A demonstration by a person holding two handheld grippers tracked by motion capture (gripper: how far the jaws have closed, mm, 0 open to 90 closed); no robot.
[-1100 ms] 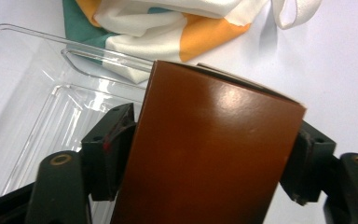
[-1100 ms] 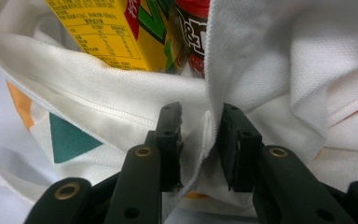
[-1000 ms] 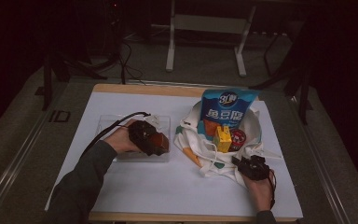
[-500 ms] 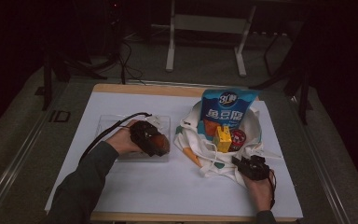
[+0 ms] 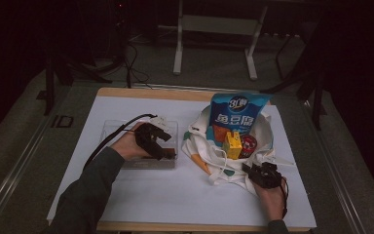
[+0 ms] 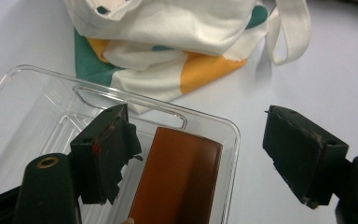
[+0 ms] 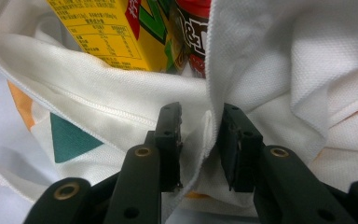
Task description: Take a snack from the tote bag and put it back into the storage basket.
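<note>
We begin at the right gripper (image 7: 199, 140), whose two black jaws stand narrowed on a fold of the white cotton tote bag (image 7: 284, 70); in the right gripper view the hem runs up between the pads, though a sliver of gap beside one pad leaves us unable to confirm a firm pinch. We judge that this hold on the rim keeps the bag mouth open and the cloth steady, so that goods can pass in or out without the soft wall collapsing. The left gripper (image 6: 200, 158) stands with its jaws wide apart and nothing between the pads, hovering over the near end of the clear rectangular plastic tray (image 6: 37, 98). Below the gap lies a reddish-brown flat rectangular packet (image 6: 177, 177), resting on the tray floor against the end wall; we read this spread stance as belonging to either a pick or a fresh release, and the frames do not settle which. In the high view the tray (image 5: 112, 129) sits left of the bag (image 5: 202, 146) on the white table cover (image 5: 175, 204), just beside it. The bag is cream-white with teal and orange patches, limp and creased, its long handle trailing on the cover. Inside it stand a tall blue snack pouch (image 5: 238, 117), a yellow drink carton (image 5: 232, 145) and a dark round tin with a red rim (image 5: 248, 144), all upright and close together.
</note>
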